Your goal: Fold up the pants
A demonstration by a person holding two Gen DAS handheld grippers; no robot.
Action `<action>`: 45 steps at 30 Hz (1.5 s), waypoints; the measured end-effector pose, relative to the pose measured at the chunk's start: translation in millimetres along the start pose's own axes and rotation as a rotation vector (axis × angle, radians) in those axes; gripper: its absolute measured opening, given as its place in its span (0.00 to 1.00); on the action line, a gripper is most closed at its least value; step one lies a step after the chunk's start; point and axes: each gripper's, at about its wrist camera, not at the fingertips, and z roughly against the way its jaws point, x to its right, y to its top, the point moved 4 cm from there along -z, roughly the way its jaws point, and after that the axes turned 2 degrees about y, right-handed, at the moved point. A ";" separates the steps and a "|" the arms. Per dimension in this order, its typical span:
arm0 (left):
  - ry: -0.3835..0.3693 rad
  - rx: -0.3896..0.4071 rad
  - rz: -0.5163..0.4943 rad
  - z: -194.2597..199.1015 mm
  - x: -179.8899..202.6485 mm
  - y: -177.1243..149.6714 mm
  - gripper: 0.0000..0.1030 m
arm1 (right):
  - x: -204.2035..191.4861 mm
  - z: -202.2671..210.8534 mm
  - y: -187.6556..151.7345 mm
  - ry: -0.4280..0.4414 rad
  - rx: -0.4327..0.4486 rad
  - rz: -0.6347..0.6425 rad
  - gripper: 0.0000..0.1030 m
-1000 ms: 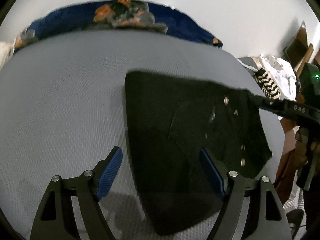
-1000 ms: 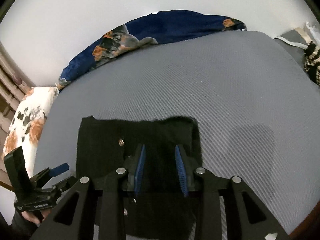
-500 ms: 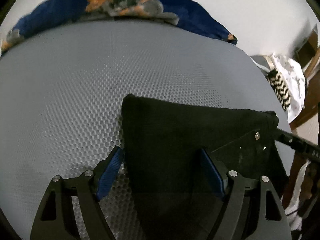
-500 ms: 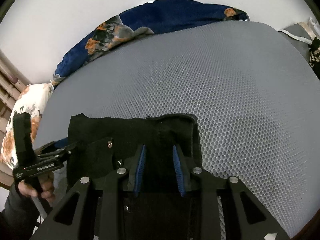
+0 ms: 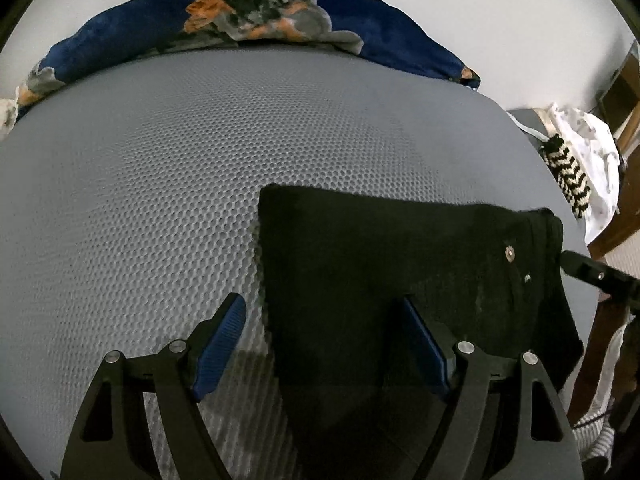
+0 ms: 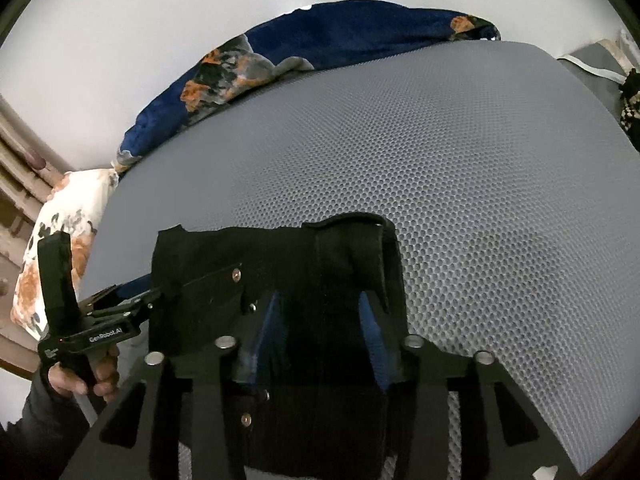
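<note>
The black pants [image 5: 380,272] lie folded on the grey mesh bed [image 5: 160,184], with metal rivets near their right end. My left gripper [image 5: 320,340] is open, its blue pads astride the pants' left edge, low over the fabric. In the right wrist view the pants [image 6: 280,264] cover my right gripper [image 6: 320,320]. Its blue pads sit close together with cloth draped between and over them, and the waistband is lifted and bunched. The left gripper's body [image 6: 100,328] and the hand holding it show at the left. The right gripper's tip [image 5: 588,272] shows at the pants' right end.
A navy floral blanket [image 5: 256,28] lies along the far edge of the bed against a white wall. A white floral pillow [image 6: 60,240] sits at the bed's left. A pile of clothes, one zigzag black and white [image 5: 568,176], lies off the bed's right end.
Both grippers have dropped closer to the bed. The right gripper has closed on the pants' waistband end and the cloth now bunches over it. The left stays open at the pants' left edge.
</note>
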 end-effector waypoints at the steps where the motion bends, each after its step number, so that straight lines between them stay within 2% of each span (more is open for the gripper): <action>1: -0.005 -0.004 0.004 2.8 -0.9 -2.6 0.76 | 2.1 2.8 -2.0 -0.008 0.005 0.008 0.51; 3: -0.007 -0.019 0.011 5.7 -2.1 -6.3 0.76 | 9.1 5.2 -5.3 -0.015 0.004 0.005 0.53; 7: -0.037 -0.033 0.033 12.4 -7.1 -12.6 0.76 | 28.7 0.2 -14.3 0.051 -0.049 -0.051 0.54; 9: -0.080 -0.049 0.059 15.1 -11.9 -17.7 0.76 | 37.0 -5.8 -20.7 0.115 -0.093 -0.090 0.60; 13: -0.182 -0.104 0.137 17.4 -25.8 -30.3 0.76 | 48.3 -16.8 -32.7 0.202 -0.162 -0.131 0.62; 17: -0.249 -0.148 0.193 15.4 -35.6 -41.1 0.76 | 56.6 -21.9 -38.6 0.271 -0.184 -0.161 0.64; 21: -0.296 -0.148 0.225 16.9 -38.3 -45.0 0.76 | 67.9 -22.8 -41.3 0.279 -0.190 -0.168 0.64; 26: -0.349 -0.158 0.265 17.5 -41.0 -50.9 0.76 | 74.6 -25.9 -42.0 0.376 -0.199 -0.186 0.64; 28: -0.357 -0.160 0.268 18.0 -41.1 -52.2 0.76 | 74.4 -27.5 -41.9 0.397 -0.209 -0.178 0.62; 31: -0.371 -0.164 0.290 21.9 -48.5 -55.9 0.76 | 73.6 -33.9 -42.0 0.446 -0.242 -0.186 0.50; 35: -0.412 -0.169 0.300 24.4 -50.4 -56.3 0.76 | 71.6 -38.2 -40.1 0.488 -0.242 -0.202 0.50; 39: -0.487 -0.184 0.305 17.6 -42.0 -51.9 0.76 | 64.8 -45.1 -31.6 0.519 -0.248 -0.211 0.50; 45: -0.538 -0.178 0.307 10.9 -37.2 -42.9 0.76 | 55.2 -56.1 -21.5 0.550 -0.234 -0.219 0.50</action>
